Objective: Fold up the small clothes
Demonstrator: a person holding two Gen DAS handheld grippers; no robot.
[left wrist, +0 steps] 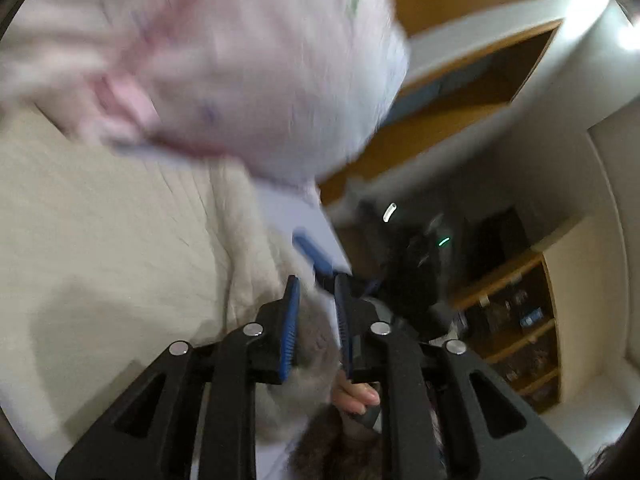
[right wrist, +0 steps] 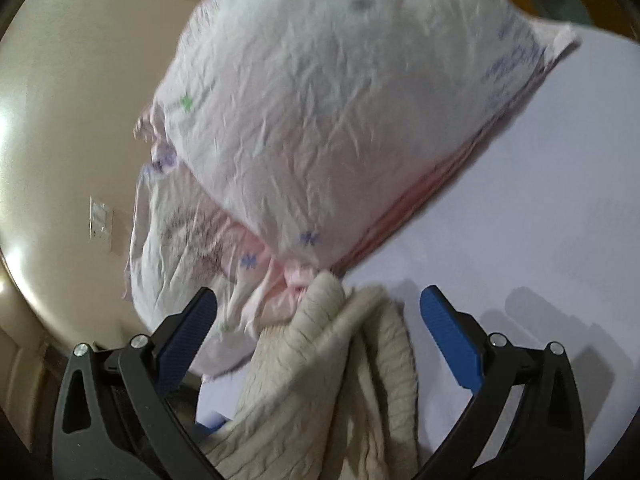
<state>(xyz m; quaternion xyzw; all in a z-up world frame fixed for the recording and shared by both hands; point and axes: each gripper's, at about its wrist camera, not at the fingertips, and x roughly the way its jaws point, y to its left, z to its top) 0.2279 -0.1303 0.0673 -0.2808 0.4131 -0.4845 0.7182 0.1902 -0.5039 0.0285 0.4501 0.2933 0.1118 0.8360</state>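
A cream ribbed knit garment (left wrist: 120, 216) hangs in front of my left gripper (left wrist: 316, 292), whose narrow-set blue pads grip a fold of it. The same knit (right wrist: 320, 380) drapes between the wide-open fingers of my right gripper (right wrist: 316, 312), which holds nothing. A pale pink printed garment (right wrist: 320, 120) with small blue and green marks lies bunched on the white table (right wrist: 520, 220), touching the knit's top edge. It also shows, blurred, in the left wrist view (left wrist: 240, 60). The right gripper's blue finger (left wrist: 316, 256) shows just beyond my left pads.
A wooden frame and shelf (left wrist: 460, 92) run beyond the table. A wooden shelf unit (left wrist: 520, 328) with small items stands at the right. A beige wall with a switch plate (right wrist: 100, 216) is to the left. The person's hand (left wrist: 356, 396) is below the left gripper.
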